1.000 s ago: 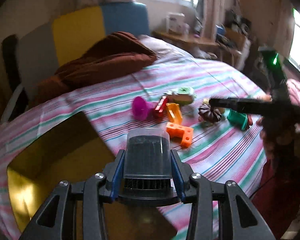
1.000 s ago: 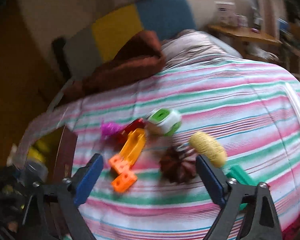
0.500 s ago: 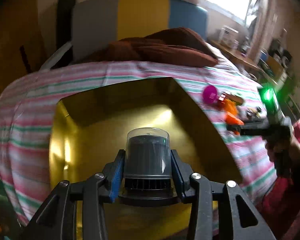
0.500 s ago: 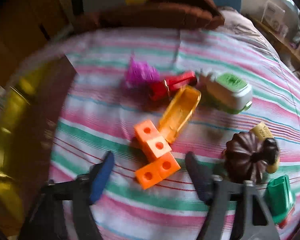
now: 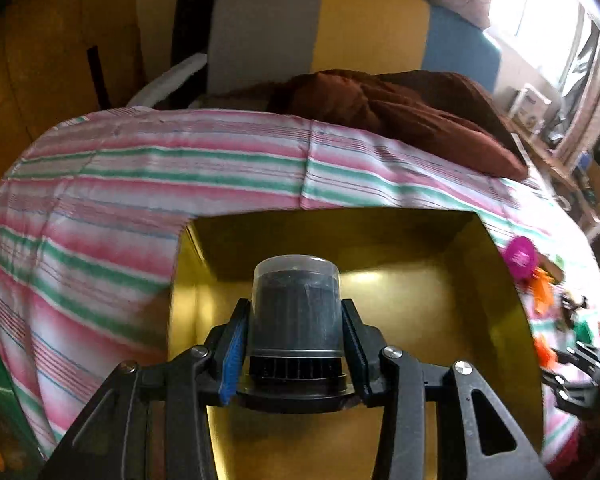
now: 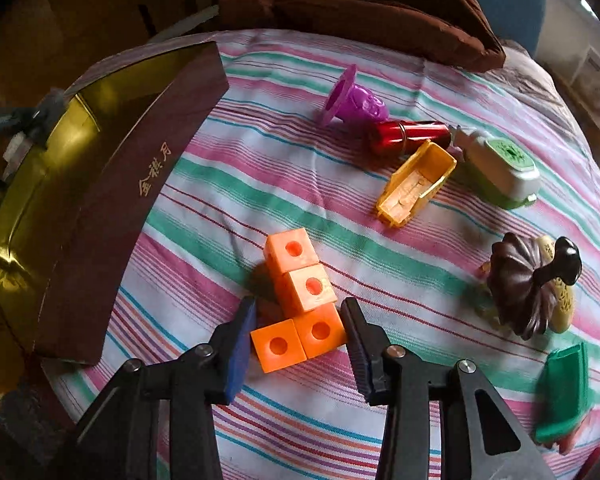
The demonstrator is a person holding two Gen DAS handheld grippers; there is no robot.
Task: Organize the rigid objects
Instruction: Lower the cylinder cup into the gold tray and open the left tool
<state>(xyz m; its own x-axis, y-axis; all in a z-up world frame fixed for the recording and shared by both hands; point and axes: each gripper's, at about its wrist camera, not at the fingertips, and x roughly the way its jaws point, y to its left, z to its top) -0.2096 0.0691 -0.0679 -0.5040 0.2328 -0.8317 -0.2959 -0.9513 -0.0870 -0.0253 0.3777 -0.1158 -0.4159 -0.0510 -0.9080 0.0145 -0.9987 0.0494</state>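
Observation:
My left gripper point(image 5: 296, 332) is shut on a dark ribbed canister with a clear cap point(image 5: 296, 300), held upright over the open gold-lined box point(image 5: 512, 304). In the right wrist view my right gripper point(image 6: 298, 334) points down at the striped bedcover. Its jaws are closing on an orange block of joined cubes point(image 6: 300, 284), and both pads touch the sides of the block's near pair of cubes. The box's maroon outer wall point(image 6: 100, 208) stands to the left of the block.
Loose on the cover beyond the block lie a purple cup point(image 6: 354, 100), a red cylinder point(image 6: 408, 136), a yellow trough piece point(image 6: 418, 184), a green-and-white toy point(image 6: 500, 172), a dark fluted lid point(image 6: 520, 284) and a green piece point(image 6: 564, 392). A brown cushion point(image 6: 360, 12) lies at the back.
My left gripper carried the canister from beside the toys to over the gold box. My right gripper dropped onto the orange block and its jaws narrowed from wide apart to the block's sides.

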